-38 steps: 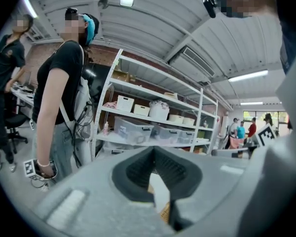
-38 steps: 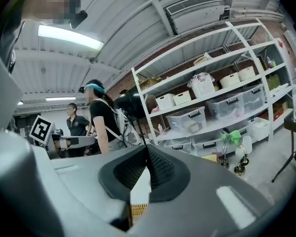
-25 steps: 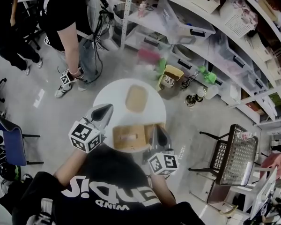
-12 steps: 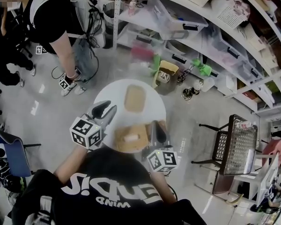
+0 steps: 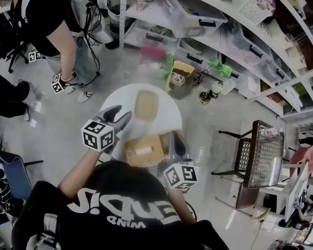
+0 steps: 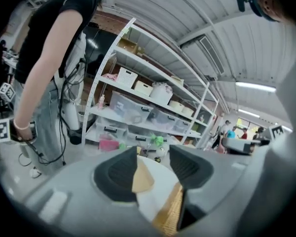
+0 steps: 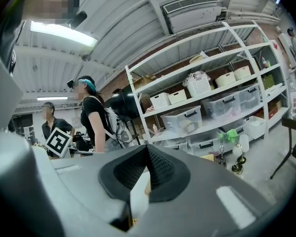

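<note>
The left tool (image 5: 122, 113) hangs over the left part of the round white bench (image 5: 115, 102), in the middle of the head view. Its jaws stand well apart with nothing gripped. In its own view the gap frames bare bench top, a corner of the flat tan lid (image 6: 142, 179) and, low in the frame, the woven rim of the box (image 6: 170, 214), so it seems to be aimed across the bench toward both.

The right tool (image 5: 175, 140) sits at the right side of the woven box (image 5: 130, 152), just beside its wall; whether they touch cannot be told. Its jaws are closed together on nothing, and its own view looks up past them to the white shelving (image 7: 212, 98).

The box stands open at the near edge of the bench, between the two tools, with a small pale object (image 5: 143, 151) lying inside. The lid lies flat and apart from it, toward the far edge, which leaves the box mouth uncovered and within easy reach of either tool.

A bystander (image 5: 47, 14) stands at the upper left of the head view, well apart from the bench
</note>
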Tool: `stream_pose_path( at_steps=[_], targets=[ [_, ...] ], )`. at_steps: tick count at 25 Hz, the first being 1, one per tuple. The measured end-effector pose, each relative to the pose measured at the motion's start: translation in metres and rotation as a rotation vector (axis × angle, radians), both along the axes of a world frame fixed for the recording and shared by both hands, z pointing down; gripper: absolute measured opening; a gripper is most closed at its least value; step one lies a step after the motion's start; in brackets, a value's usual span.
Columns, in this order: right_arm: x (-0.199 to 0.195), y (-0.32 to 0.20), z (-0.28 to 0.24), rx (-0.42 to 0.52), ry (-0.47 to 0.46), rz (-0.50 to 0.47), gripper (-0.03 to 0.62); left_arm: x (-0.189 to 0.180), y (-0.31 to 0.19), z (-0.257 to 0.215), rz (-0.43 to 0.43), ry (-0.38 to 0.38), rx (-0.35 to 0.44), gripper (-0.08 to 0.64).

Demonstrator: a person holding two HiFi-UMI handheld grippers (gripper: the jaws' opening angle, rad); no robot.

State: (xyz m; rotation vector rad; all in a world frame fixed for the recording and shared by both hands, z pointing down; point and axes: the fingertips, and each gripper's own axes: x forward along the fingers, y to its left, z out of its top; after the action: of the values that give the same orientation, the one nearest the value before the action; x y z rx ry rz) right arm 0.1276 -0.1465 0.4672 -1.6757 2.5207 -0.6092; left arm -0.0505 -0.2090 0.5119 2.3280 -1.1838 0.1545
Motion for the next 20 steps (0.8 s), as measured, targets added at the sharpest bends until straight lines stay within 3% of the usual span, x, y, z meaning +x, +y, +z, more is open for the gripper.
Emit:
stream_pose_path(
  at_steps=[11, 20],
  targets=[
    [0.009, -0.010, 0.012, -0.033, 0.006, 0.025, -0.006, 0.013, -0.033, 0.076, 0.026, -0.051, -0.136, 0.201],
    [0.021, -0.023, 0.025, -0.068, 0.015, 0.041, -0.006, 0.025, -0.055, 0.153, 0.027, -0.071, -0.293, 0.203]
  ],
)
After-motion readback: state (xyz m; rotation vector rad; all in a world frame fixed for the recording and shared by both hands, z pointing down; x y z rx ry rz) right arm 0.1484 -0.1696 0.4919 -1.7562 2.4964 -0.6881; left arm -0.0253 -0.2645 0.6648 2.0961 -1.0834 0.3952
